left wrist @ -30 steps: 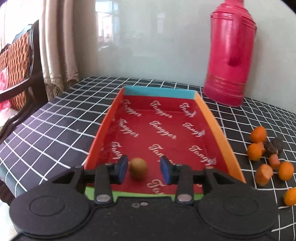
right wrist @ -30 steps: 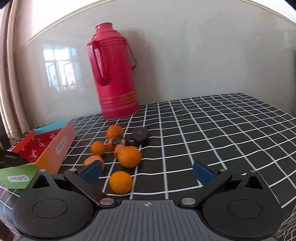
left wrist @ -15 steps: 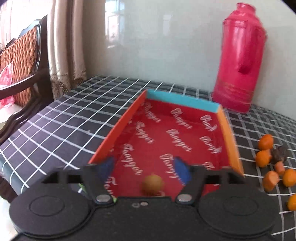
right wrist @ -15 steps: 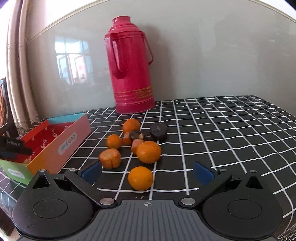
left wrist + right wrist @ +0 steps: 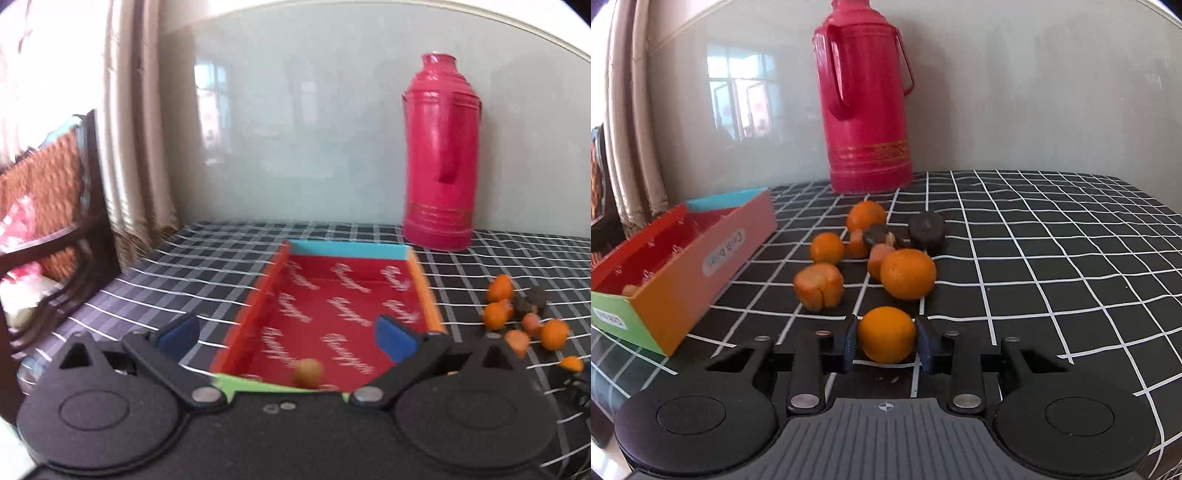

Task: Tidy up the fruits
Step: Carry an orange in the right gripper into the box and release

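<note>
A shallow red box [image 5: 415, 275] with coloured walls lies on the checked tablecloth; a small brown fruit [image 5: 308, 372] lies in its near end. My left gripper [image 5: 288, 334] is open and empty, held back above the box's near edge. In the right wrist view my right gripper [image 5: 886, 341] is shut on an orange [image 5: 886, 334] resting on the cloth. Behind it lie several more oranges [image 5: 908, 273], a split orange fruit [image 5: 818, 286] and dark fruits [image 5: 926, 230]. The box [image 5: 679, 266] stands to their left.
A tall red thermos [image 5: 866, 99] stands at the back against the wall, also seen in the left wrist view [image 5: 439, 155]. A dark wooden chair [image 5: 55, 229] and a curtain [image 5: 147, 122] are off the table's left edge.
My left gripper opened wide and drew back and up, leaving the brown fruit in the box. My right gripper moved forward and closed on the nearest orange.
</note>
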`<action>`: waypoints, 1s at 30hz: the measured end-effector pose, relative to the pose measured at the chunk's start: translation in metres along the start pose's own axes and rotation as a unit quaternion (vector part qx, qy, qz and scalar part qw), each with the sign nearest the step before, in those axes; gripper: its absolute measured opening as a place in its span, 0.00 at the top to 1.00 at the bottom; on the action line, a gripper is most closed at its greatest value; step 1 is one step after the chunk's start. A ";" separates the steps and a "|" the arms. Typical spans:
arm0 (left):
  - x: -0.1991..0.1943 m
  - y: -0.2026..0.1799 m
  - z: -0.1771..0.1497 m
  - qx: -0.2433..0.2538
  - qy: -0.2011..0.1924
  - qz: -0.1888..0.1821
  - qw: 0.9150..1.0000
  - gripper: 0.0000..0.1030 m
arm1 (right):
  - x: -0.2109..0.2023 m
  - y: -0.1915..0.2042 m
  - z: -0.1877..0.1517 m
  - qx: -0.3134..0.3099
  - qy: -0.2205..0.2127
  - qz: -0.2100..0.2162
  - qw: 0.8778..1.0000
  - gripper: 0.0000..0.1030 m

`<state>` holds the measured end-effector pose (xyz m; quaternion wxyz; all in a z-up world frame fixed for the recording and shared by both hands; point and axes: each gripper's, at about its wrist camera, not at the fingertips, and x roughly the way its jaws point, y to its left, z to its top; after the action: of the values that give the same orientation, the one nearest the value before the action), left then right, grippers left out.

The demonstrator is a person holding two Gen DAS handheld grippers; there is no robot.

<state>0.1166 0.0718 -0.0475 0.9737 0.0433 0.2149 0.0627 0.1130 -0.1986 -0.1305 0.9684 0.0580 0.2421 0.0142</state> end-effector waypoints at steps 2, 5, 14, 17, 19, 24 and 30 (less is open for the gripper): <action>-0.003 0.008 -0.003 -0.002 -0.005 0.016 1.000 0.06 | -0.001 0.003 -0.002 -0.007 -0.003 -0.004 1.000 0.68; 0.001 0.019 -0.004 -0.031 0.013 0.019 0.999 0.06 | -0.005 0.003 -0.001 0.003 -0.012 0.008 1.000 0.68; 0.018 0.065 -0.017 -0.110 0.068 0.074 0.989 0.06 | -0.014 0.053 0.025 -0.001 -0.041 0.133 0.990 0.68; 0.014 0.078 -0.021 -0.129 0.070 0.076 0.986 0.06 | -0.007 0.079 0.038 -0.012 -0.041 0.172 0.984 0.68; 0.010 0.085 -0.023 -0.134 0.068 0.085 0.985 0.06 | -0.003 0.100 0.043 -0.029 -0.040 0.190 0.981 0.68; 0.008 0.101 -0.026 -0.151 0.071 0.095 0.981 0.06 | 0.010 0.139 0.045 -0.072 -0.019 0.211 0.975 0.68; 0.005 0.108 -0.029 -0.152 0.067 0.103 0.981 0.06 | 0.019 0.160 0.038 -0.104 0.005 0.211 0.972 0.68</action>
<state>0.0977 0.1804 -0.0636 0.9404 -0.0879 0.2624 0.1977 0.1475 -0.0430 -0.0867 0.9430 0.0071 0.2268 0.2433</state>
